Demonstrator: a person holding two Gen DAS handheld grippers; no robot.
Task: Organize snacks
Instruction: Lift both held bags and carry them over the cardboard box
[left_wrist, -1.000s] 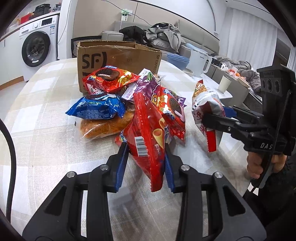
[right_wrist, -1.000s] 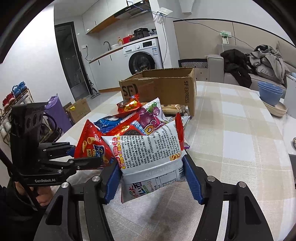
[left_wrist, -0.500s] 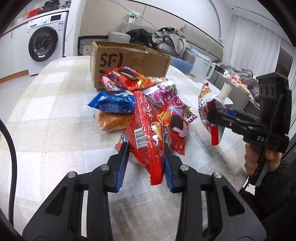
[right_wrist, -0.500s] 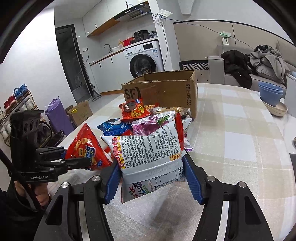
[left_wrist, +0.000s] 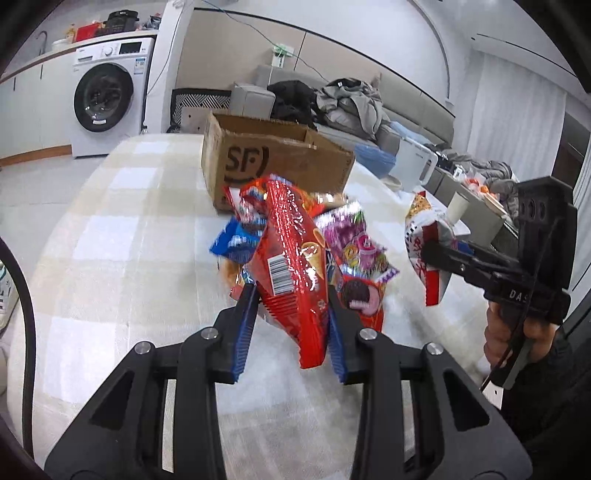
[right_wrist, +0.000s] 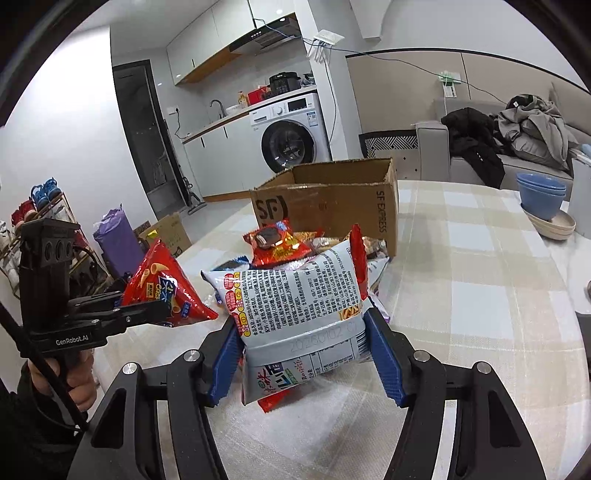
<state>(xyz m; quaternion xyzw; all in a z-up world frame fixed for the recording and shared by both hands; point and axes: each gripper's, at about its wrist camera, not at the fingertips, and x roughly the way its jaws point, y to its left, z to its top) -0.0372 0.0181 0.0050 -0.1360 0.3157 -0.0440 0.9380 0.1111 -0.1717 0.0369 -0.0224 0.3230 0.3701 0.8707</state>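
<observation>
My left gripper (left_wrist: 291, 325) is shut on a red snack bag (left_wrist: 293, 266) with a barcode and holds it above the table; it shows at the left of the right wrist view (right_wrist: 162, 291). My right gripper (right_wrist: 303, 350) is shut on a white snack bag (right_wrist: 299, 310) with printed text and a red edge, also lifted; it shows at the right of the left wrist view (left_wrist: 428, 251). A pile of snack packets (left_wrist: 351, 251) lies on the table in front of an open cardboard box (left_wrist: 273, 166) marked SF, which also shows in the right wrist view (right_wrist: 332, 199).
The table has a checked cloth (left_wrist: 110, 229). Blue bowls (right_wrist: 541, 195) stand at its far right edge. A white kettle (left_wrist: 413, 166) and a paper cup (left_wrist: 458, 206) are beyond the table. A washing machine (left_wrist: 107, 99) and a sofa with clothes (right_wrist: 517, 136) are behind.
Both grippers have risen and pulled back from the pile with their bags held. The box now looks farther off and more of the room shows.
</observation>
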